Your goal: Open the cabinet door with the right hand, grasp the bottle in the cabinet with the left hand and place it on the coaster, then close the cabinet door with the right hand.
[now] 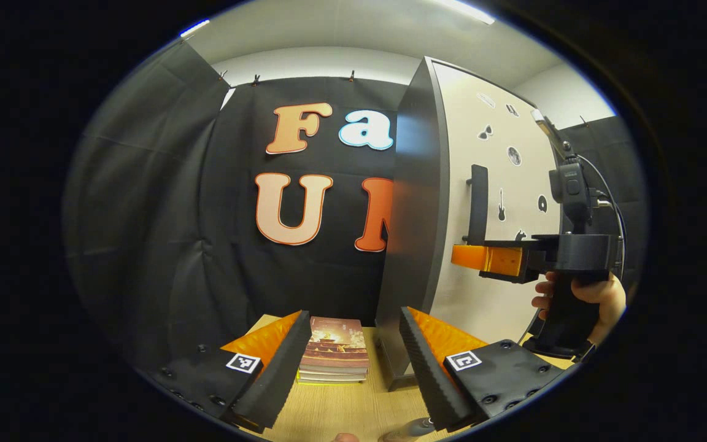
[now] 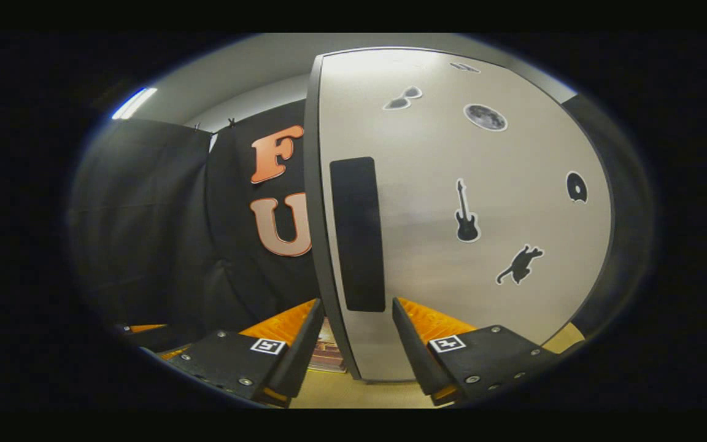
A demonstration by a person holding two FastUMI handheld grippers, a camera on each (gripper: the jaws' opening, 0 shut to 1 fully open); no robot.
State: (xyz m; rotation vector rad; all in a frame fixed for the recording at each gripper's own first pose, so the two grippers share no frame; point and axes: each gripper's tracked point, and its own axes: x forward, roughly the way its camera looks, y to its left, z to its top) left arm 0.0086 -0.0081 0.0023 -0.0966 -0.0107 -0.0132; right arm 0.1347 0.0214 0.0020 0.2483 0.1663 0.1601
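Wood makes up the table (image 1: 335,411), light and smooth, and a small stack of books (image 1: 336,350) lies on it. Just beside the books stands the cabinet (image 1: 412,245), dark on its side. Its pale door (image 2: 470,202) has little stickers on it: a guitar (image 2: 466,212), a cat (image 2: 519,264) and a moon (image 2: 485,116). The door looks shut, so I cannot tell where the bottle is. The left gripper (image 1: 353,362) hangs over the table with its fingers wide apart and nothing in them. The right gripper (image 2: 356,334) is up close to the door's dark handle (image 2: 358,233), with its fingers spread wide, one on each side of the handle's bottom end. They do not squeeze it. A hand (image 1: 580,301) holds that gripper by its grip
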